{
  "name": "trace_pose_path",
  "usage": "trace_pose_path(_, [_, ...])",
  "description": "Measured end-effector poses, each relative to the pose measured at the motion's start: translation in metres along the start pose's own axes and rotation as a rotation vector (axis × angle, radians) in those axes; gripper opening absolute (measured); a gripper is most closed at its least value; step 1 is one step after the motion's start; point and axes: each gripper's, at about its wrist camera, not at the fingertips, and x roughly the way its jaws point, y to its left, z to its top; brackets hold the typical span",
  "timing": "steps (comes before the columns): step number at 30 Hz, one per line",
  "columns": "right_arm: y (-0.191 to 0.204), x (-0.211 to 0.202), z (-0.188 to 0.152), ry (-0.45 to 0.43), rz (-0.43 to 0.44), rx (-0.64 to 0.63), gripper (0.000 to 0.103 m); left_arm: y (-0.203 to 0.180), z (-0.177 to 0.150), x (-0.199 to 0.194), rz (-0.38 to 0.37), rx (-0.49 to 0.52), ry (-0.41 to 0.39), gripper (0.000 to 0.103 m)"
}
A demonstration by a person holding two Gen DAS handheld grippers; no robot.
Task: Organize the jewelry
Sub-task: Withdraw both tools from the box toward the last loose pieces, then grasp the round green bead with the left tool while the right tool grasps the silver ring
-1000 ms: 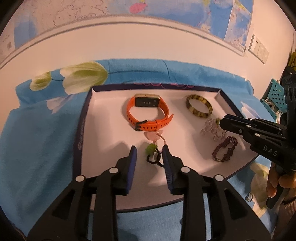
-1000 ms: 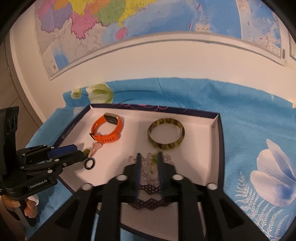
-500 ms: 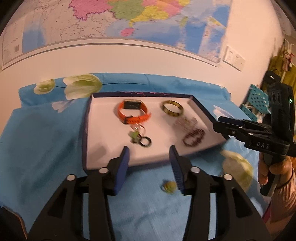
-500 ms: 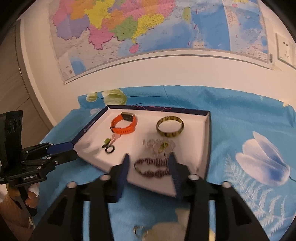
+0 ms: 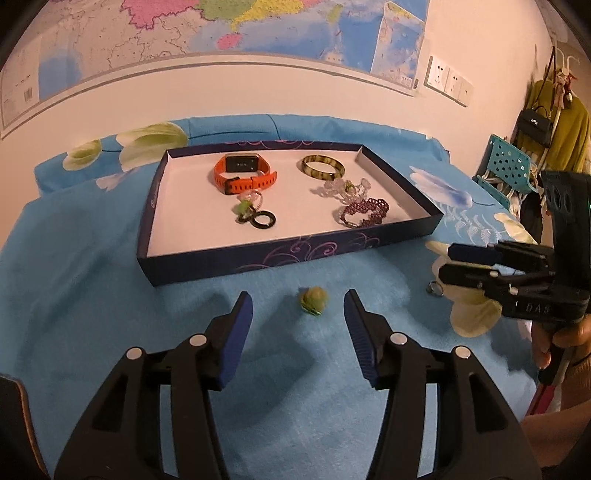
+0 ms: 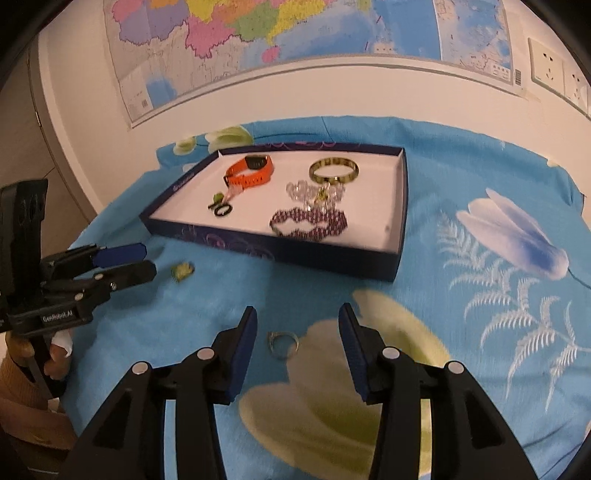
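Note:
A dark blue tray (image 5: 288,254) (image 6: 295,254) with a white floor holds an orange watch (image 5: 243,173), an amber bangle (image 5: 323,170), a clear bead bracelet (image 5: 340,188), a purple bead bracelet (image 5: 364,212) and a black-ring keychain (image 5: 256,216). On the cloth in front of it lies a small green ornament (image 5: 314,300) (image 6: 181,271). My left gripper (image 5: 297,301) (image 6: 149,261) hovers over the ornament, jaws opening, pads clear of it. A silver ring (image 6: 282,345) (image 5: 435,288) lies between the fingers of my open right gripper (image 6: 297,314) (image 5: 445,262), untouched.
A blue flowered cloth (image 6: 498,295) covers the surface. A wall with a map (image 6: 295,29) and sockets (image 5: 447,79) rises behind the tray. A teal chair (image 5: 508,166) and hanging clothes (image 5: 561,125) stand at the far right.
Both grippers drew back out of the tray to the cloth in front and opened wider. The keychain and purple bracelet stayed in the tray. The green ornament and silver ring came into view.

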Motion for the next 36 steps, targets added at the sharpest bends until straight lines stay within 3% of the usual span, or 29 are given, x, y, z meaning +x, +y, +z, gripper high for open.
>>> trace_pose_path(7, [0.002, 0.001, -0.012, 0.016, 0.005, 0.010, 0.044, -0.008, 0.002, 0.008, 0.011, 0.027, 0.025, 0.051])
trace_pose_path(17, [0.003, 0.001, -0.012, 0.009, 0.019, 0.017, 0.044, -0.017, 0.012, 0.033, 0.006, 0.060, 0.089, 0.038])
trace_pose_path(20, [0.003, 0.002, -0.012, 0.013, 0.021, 0.021, 0.044, -0.021, 0.011, 0.042, 0.016, 0.070, 0.126, 0.034])
trace_pose_path(24, [0.002, 0.003, -0.013, 0.017, 0.027, 0.022, 0.044, -0.022, 0.009, 0.040, 0.011, 0.067, 0.126, 0.019])
trace_pose_path(36, [0.010, 0.004, -0.014, 0.024, 0.004, -0.017, 0.044, -0.016, -0.008, 0.018, -0.004, 0.012, 0.116, 0.018])
